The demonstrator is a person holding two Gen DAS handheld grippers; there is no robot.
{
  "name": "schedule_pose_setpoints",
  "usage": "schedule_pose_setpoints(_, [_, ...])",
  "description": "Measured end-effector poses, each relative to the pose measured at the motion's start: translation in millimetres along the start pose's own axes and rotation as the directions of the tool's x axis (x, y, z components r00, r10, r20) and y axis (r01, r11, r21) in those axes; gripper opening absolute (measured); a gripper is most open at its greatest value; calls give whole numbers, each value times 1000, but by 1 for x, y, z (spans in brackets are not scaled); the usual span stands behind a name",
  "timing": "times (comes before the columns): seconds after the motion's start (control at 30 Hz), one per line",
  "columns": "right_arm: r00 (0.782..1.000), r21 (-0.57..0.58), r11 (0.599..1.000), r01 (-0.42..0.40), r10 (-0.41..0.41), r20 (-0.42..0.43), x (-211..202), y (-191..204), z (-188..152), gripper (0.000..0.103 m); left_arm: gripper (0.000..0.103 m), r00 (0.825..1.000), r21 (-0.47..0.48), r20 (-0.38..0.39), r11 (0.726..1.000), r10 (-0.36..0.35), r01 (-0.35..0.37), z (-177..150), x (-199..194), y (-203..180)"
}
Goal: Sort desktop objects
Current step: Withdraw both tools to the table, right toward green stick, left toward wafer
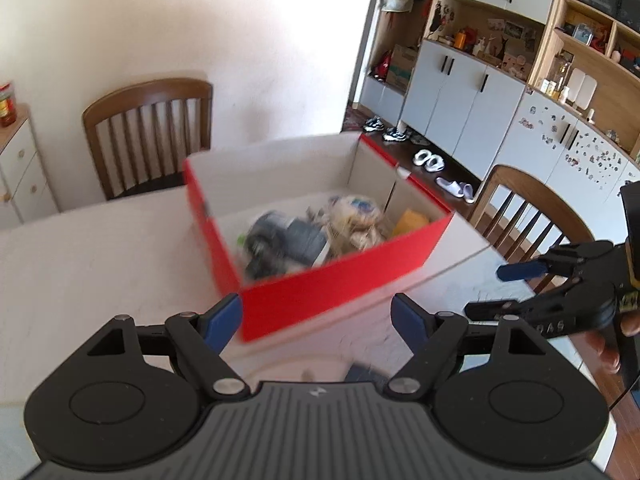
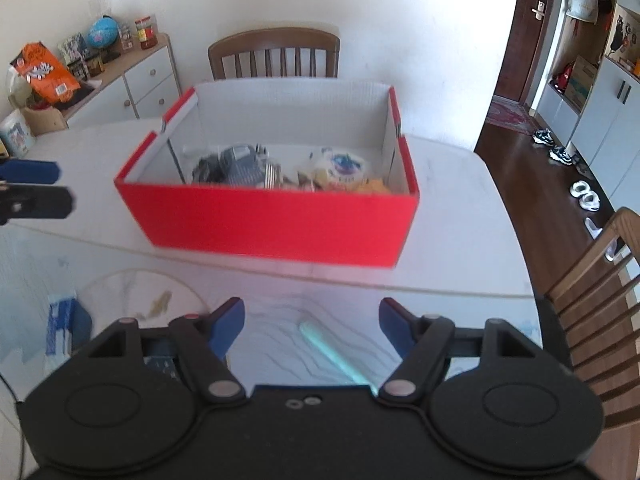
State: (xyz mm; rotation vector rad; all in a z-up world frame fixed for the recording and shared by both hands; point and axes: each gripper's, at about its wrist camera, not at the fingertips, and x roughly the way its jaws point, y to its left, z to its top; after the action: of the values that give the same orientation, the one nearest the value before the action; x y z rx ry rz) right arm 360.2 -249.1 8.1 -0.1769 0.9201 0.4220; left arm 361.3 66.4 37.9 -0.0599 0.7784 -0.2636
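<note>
A red box (image 2: pixel 280 224) sits on the white bench (image 2: pixel 460 216). The box has no lid on it. Inside lie a grey thing (image 2: pixel 236 164) on the left, a round white packet (image 2: pixel 344 168) on the right, and a yellow bit (image 2: pixel 376 188) in the near right corner. The picture is blurry, so I cannot tell what they are.

The right tongs (image 2: pixel 312 320) hang over the bench, near the front side of the box. They are wide open and hold nothing. A pale green stick (image 2: pixel 332 354) lies on the bench just under them, between the blue tips. It touches neither tip. To the left of it is a round pale mat (image 2: pixel 140 300), and a blue and white packet (image 2: pixel 64 324) lies at the mat's left edge.

The left tongs (image 1: pixel 318 320) are wide open too, and empty. They point at the near corner of the box, close to it but not touching. In the left view the right tongs show at the far right, with fingers (image 1: pixel 608 348) of a hand below them.

A brown chair (image 2: pixel 274 54) stands behind the bench on the far side. Another chair (image 2: pixel 592 280) stands at the right. Shoes (image 2: pixel 554 146) lie on the wood floor by white cupboards (image 1: pixel 460 84).
</note>
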Motion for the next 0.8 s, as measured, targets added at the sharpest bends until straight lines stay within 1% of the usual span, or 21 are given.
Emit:
schedule_pose_setpoints(0.17, [1000,-14,1000,22,-22,-10,6,5,-23,74,82,1000,-41,-19,999,4,-5,-40,-10,14])
schedule_pose_setpoints(0.23, [1000,-14,1000,26,-26,-14,8,5,-30,74,87,999,-62,-28,998,24,-26,-56,-12,18])
schedule_pose_setpoints(0.3, [999,-3,1000,30,-30,-22,12,4,-37,74,88,998,-76,-56,996,35,-39,-72,-11,23])
schedule_pose_setpoints(0.43, [999,23,999,42,-41,-22,18,0,-50,74,88,989,-42,-105,994,100,-105,-98,-7,23])
schedule_pose_setpoints(0.5, [999,42,998,49,-48,-19,22,-2,-57,74,88,987,-27,-118,993,108,-112,-109,-5,23])
schedule_pose_setpoints(0.53, [999,55,997,46,-45,-19,23,-4,-60,74,88,987,-17,-112,993,114,-117,-113,-5,23])
schedule_pose_setpoints(0.57, [999,64,997,47,-46,-18,24,-4,-63,75,91,987,-7,-107,993,120,-122,-118,-5,24])
schedule_pose_setpoints(0.6, [999,73,996,52,-51,-15,25,-5,-66,77,101,987,0,-108,993,121,-122,-122,-4,25])
schedule_pose_setpoints(0.67, [998,86,995,57,-56,-10,26,-6,-70,80,103,985,2,-112,992,129,-129,-130,-2,28])
schedule_pose_setpoints(0.73, [997,99,992,78,-78,-3,28,-7,-73,83,103,978,-11,-134,987,159,-162,-137,3,32])
schedule_pose_setpoints(0.8, [996,117,989,89,-89,-1,30,-8,-77,84,103,974,-26,-146,984,172,-177,-144,7,34])
